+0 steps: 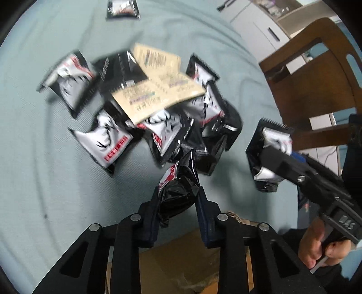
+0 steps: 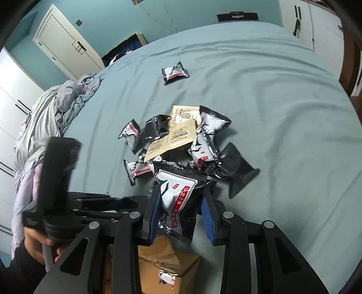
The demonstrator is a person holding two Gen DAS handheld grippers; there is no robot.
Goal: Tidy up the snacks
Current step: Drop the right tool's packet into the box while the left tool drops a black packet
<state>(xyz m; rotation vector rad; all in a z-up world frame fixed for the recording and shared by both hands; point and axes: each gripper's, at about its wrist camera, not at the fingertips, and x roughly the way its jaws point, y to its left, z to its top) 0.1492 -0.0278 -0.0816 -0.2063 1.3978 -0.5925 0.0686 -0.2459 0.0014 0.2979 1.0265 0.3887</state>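
My left gripper (image 1: 178, 195) is shut on a crumpled black snack packet (image 1: 178, 183), held just above the bed sheet. My right gripper (image 2: 181, 207) is shut on a black-and-white packet (image 2: 178, 196); the left wrist view shows that gripper (image 1: 270, 156) at the right with its packet (image 1: 275, 135). Beyond both lies a pile of similar packets (image 1: 108, 140) (image 2: 203, 149) with two beige sachets (image 1: 158, 90) (image 2: 178, 133) on top. One packet (image 2: 175, 72) (image 1: 123, 9) lies alone farther up the bed.
An open cardboard box (image 2: 167, 255) (image 1: 181, 260) sits below both grippers, with one packet (image 2: 167, 278) inside. A crumpled duvet (image 2: 56, 108) lies at the left, a wooden chair (image 1: 316, 79) at the right. The blue sheet (image 2: 282, 113) surrounds the pile.
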